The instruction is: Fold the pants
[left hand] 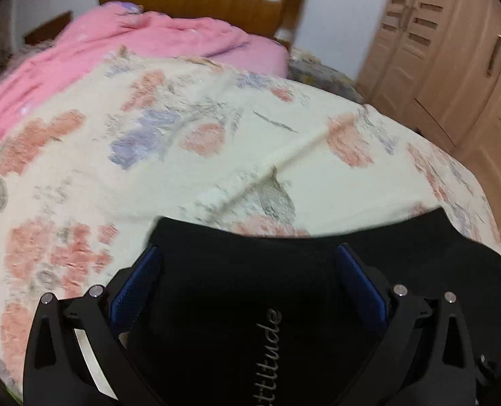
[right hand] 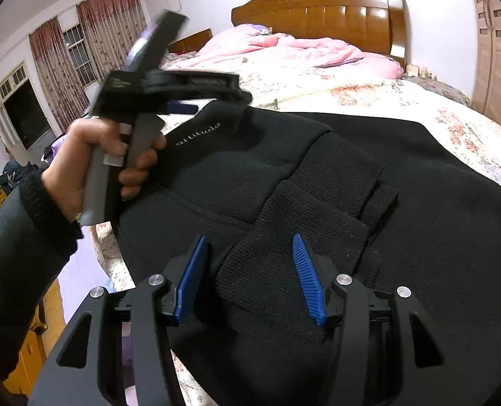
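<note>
The black pants [right hand: 318,186] lie partly folded on the bed [right hand: 402,101]. They look soft, thick and floppy (best pinched at an edge or ribbed cuff). Left gripper [left hand: 247,264] and right gripper [right hand: 247,260] jaws seem spread, holding nothing.

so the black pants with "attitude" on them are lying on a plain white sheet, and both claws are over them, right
Not quite: the sheet isn't plain white, it's cream with pink and purple flowers, as the left wrist view shows clearly. The rest holds: the black pants carry the "attitude" lettering, and the left claw and right claw are both over them.
</note>
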Available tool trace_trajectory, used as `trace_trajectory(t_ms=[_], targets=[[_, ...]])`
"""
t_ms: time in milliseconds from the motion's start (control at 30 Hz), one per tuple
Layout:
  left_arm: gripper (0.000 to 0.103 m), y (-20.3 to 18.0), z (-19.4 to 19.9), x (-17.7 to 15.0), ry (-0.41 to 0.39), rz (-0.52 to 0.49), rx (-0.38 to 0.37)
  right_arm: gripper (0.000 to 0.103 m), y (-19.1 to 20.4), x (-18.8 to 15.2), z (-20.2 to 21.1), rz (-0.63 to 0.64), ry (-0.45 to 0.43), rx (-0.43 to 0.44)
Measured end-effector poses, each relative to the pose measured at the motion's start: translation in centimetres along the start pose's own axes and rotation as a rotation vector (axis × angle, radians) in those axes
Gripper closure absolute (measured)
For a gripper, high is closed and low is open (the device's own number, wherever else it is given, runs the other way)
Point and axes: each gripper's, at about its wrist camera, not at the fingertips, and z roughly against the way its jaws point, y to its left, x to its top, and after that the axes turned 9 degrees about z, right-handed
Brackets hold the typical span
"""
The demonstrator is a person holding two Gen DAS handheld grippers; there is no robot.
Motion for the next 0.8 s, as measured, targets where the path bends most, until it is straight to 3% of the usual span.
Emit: trace_trajectory(t_ms=[67,100,167,233,300,367,400,433,500,800], targets=[[0.002,-0.7,2.3,-0.5,-0.075,-0.01,0.016,0.052,-0.4,0.0,0.7,-0.029,-0.002,0.012],[0.002,-1.4,3.9,-1.2,-0.113,-0.031,0.01,0.046,-0.6,0.0,1.5,-0.049,-0.011,0.011],[0.002,-3.0,7.2,-3.3,-0.178,-0.077,-0.032,0.042,-0.9,-0.7,3.5,-0.056,-0.044,-0.043],[0.002,-4.5,9.2,-6.4,-0.209,-0.136,-0.029,0.041,-1.4,-1.7,4.8,-0.05,-0.043,-0.099],[0.002,-5.8,9.2,-9.1,-0.192,-0.18,-0.012,0.023,-2.1,-3.0,5.5,-0.029,-0.002,-0.206],[0.002,-6.9,7.9,-12.2,-0.136,-0.229,-0.008,0.02,-3.2,-4.4,5.3,-0.02,0.073,-0.319],[0.001,-7.3,6.7,-13.5,-0.109,-0.257,0.029,0.019,-4.2,-5.4,4.9,-0.04,0.122,-0.346],[0.001,-7.0,6.6,-14.4,-0.164,-0.231,0.033,0.018,-4.8,-6.0,5.1,-0.066,0.096,-0.317],[0.001,-6.1,6.1,-14.8,-0.168,-0.163,-0.004,0.018,-5.1,-6.6,5.6,-0.07,0.064,-0.296],[0.001,-6.6,5.3,-14.9,-0.168,-0.165,0.012,0.016,-5.2,-6.7,6.0,-0.055,0.086,-0.278]])
